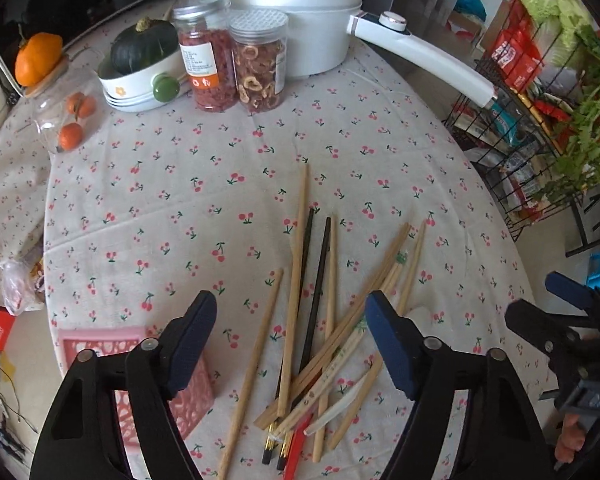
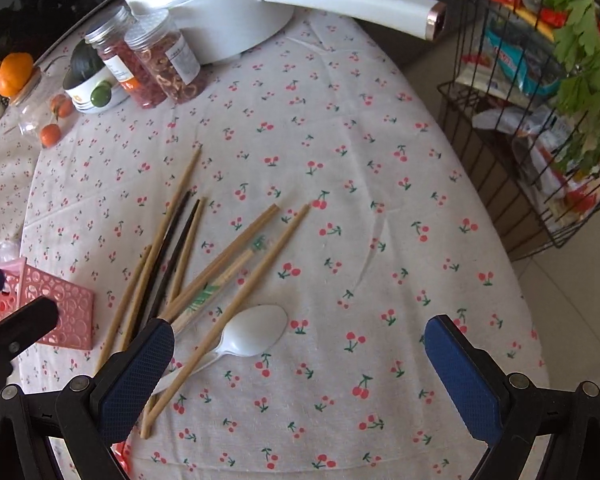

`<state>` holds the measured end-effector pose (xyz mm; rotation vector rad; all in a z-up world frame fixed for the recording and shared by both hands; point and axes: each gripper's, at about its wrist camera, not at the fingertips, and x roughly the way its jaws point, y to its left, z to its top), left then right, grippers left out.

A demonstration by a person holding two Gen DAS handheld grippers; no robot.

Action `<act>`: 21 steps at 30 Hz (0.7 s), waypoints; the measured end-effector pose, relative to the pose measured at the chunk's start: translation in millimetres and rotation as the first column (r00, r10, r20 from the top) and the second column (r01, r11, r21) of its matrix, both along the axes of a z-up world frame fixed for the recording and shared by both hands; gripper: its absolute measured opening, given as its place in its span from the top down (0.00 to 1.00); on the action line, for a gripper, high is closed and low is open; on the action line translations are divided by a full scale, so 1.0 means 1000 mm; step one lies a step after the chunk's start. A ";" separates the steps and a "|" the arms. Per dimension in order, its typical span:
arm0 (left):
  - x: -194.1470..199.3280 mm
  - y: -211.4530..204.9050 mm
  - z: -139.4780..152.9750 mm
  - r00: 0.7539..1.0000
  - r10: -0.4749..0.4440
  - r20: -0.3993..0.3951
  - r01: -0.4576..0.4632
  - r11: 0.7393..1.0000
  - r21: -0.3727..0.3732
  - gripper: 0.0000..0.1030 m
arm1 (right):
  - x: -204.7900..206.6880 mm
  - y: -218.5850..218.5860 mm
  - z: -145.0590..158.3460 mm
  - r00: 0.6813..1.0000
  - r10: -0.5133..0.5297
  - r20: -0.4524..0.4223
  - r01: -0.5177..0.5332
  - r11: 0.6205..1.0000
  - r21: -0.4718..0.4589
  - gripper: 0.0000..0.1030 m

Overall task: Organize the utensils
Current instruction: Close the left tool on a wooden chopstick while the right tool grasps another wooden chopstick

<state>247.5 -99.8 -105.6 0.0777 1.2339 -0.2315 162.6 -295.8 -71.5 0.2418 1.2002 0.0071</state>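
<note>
I hover both open grippers, left (image 1: 290,336) and right (image 2: 300,354), empty over the scattered chopsticks (image 1: 300,320) and white spoon (image 2: 256,330) near the table's near edge; next I judge I must pinch one, beside the pink holder (image 2: 60,308)

We see matt wooden chopsticks (image 1: 296,280) and a glossy white plastic spoon (image 2: 248,334) on the surface's creased, cherry-printed cloth (image 2: 340,160), beside a perforated pink plastic holder (image 2: 60,308), a smooth glossy white pot (image 1: 292,12) and clear plastic jars (image 1: 260,64).
</note>
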 end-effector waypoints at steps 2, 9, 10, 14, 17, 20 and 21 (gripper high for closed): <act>0.022 -0.005 -0.018 1.000 0.019 -0.024 -0.019 1.000 -0.001 0.47 | 0.006 -0.005 -0.004 1.000 -0.011 0.005 0.011 1.000 0.013 0.00; 0.072 -0.013 -0.063 0.996 0.063 -0.070 -0.065 0.998 -0.022 0.79 | 0.026 -0.014 -0.030 0.998 -0.024 -0.052 0.031 0.991 0.127 0.08; 0.076 -0.014 -0.068 0.995 0.062 -0.080 -0.064 0.998 -0.018 0.82 | 0.028 -0.016 -0.033 0.998 -0.030 -0.064 0.038 0.990 0.136 0.08; 0.084 -0.021 -0.079 0.995 0.059 -0.085 -0.058 0.998 0.020 0.87 | 0.034 -0.024 -0.038 0.997 -0.045 -0.068 0.054 0.990 0.129 0.08; 0.087 -0.029 -0.082 0.996 0.050 -0.078 -0.046 0.997 0.056 0.89 | 0.037 -0.030 -0.041 0.995 -0.061 -0.075 0.071 0.988 0.135 0.08; 0.087 -0.037 -0.082 0.996 0.045 -0.082 -0.039 0.996 0.080 0.92 | 0.040 -0.033 -0.045 0.994 -0.069 -0.087 0.081 0.986 0.146 0.08; 0.089 -0.039 -0.081 0.996 0.047 -0.082 -0.040 0.996 0.079 0.92 | 0.040 -0.033 -0.046 0.993 -0.073 -0.091 0.086 0.985 0.151 0.08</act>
